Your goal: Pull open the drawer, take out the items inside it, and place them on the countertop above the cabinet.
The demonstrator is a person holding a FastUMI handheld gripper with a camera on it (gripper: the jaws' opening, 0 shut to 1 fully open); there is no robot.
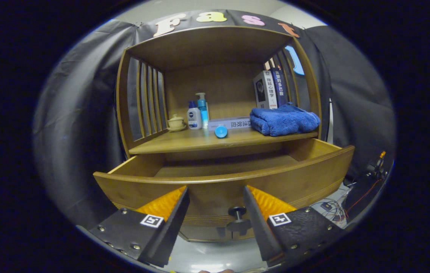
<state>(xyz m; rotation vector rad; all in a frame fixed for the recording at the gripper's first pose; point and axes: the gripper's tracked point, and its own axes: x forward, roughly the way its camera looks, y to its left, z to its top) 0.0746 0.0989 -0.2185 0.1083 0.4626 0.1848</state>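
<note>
Drawer (222, 178) pulled fully out in the centre of the frame, its floor bare as far as visible past the front panel; knob (237, 211) between the fingers, nearer the right one, untouched. Gripper (216, 199) at lower centre, spread wide, empty, just in front of the drawer face. Blue round item (221, 131) on the surface (184, 142) above the drawer, mid-frame, beside bottles (198, 113) and folded blue towel (284, 119); judged: removal likely finished or nearly so, drawer rear hidden, so not confirmable.
</note>
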